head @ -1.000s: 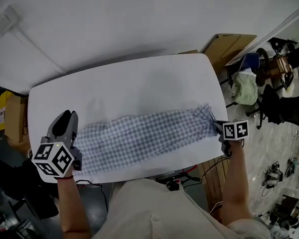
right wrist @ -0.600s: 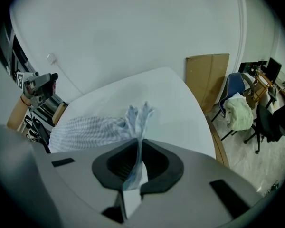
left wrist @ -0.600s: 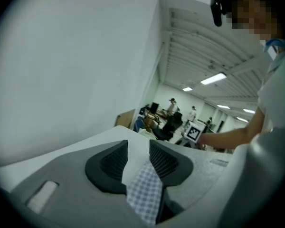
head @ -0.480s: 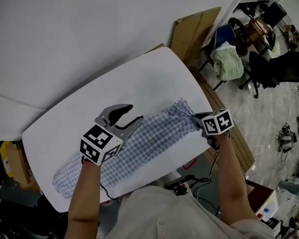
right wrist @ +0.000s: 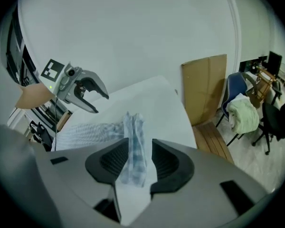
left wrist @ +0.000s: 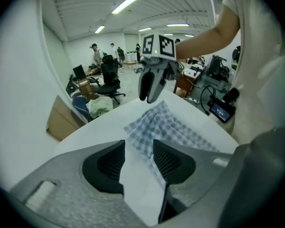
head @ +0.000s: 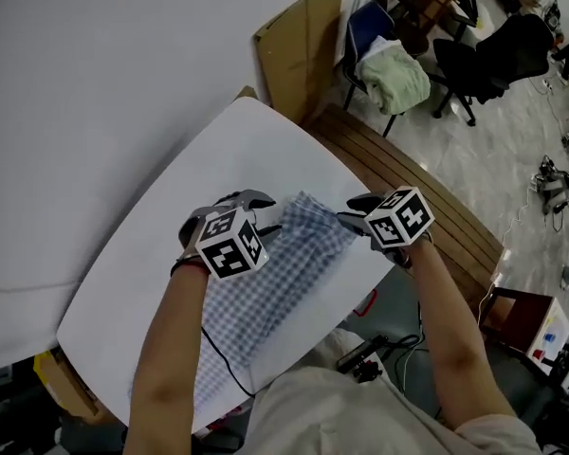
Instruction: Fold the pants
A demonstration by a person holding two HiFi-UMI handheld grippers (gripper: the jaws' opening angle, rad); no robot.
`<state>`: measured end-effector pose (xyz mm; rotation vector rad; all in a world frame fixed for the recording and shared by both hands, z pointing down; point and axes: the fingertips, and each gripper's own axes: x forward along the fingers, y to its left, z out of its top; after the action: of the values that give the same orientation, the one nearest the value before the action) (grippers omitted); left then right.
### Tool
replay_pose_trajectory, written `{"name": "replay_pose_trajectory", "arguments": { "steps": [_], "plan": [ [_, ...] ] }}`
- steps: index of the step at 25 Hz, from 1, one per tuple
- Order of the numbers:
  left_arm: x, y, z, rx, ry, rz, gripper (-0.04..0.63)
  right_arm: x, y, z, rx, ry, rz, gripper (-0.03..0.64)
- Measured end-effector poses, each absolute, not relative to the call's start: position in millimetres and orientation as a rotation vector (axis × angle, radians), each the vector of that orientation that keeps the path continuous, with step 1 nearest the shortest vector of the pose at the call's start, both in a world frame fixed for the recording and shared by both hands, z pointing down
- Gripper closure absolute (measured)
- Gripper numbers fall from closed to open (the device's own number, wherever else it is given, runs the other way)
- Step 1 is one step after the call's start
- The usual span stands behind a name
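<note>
Head view: the pants [head: 266, 297] lie long on the white table [head: 161, 245]. They run from the far end, by both my grippers, back toward my left side. My right gripper [head: 349, 211] is at that far end. Its jaws have just been opening, and a bunched bit of cloth stands between them, loose, I think. My left gripper [head: 270, 213] is just beside the same end. Its jaws have just been opening too and stand apart over the cloth edge, pinching nothing.
</note>
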<state>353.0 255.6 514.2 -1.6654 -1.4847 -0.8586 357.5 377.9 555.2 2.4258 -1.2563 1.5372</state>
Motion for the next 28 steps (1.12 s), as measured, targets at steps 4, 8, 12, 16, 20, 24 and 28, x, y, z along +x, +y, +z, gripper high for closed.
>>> {"name": "replay_pose_trajectory", "arguments": {
  "steps": [4,8,12,16,20,24,28],
  "plan": [
    [360.3,271.1,546.4,-1.476,-1.495,-0.841,0.414,353.2,406.1,548.9,2.502,-1.259,1.526,0.44],
    [375.5,282.8,569.9,-1.377,-1.528,-0.842,0.414,325.7,404.0,563.1,2.453,-1.327,1.582,0.365],
    [382.2,299.0,577.8,-1.273,-1.599,-0.797,0.384,311.1,390.1,590.3,2.351,-1.291,1.642,0.344],
    [379.2,314.6,594.0,-1.127,-1.618,-0.72,0.374,311.9,392.3,599.9,2.295,-1.241,1.659,0.354],
    [373.2,323.1,605.2,-1.042,-1.63,-0.729,0.393,313.5,397.1,602.7,2.246,-1.193,1.615,0.518],
    [374.5,326.5,589.8,-1.041,-1.611,-0.736,0.538,311.2,403.0,589.8,2.271,-1.194,1.585,0.584],
    [394.3,346.7,547.9,-1.104,-1.591,-0.737,0.541,325.1,426.1,551.2,2.398,-1.184,1.564,0.586]
  ]
}}
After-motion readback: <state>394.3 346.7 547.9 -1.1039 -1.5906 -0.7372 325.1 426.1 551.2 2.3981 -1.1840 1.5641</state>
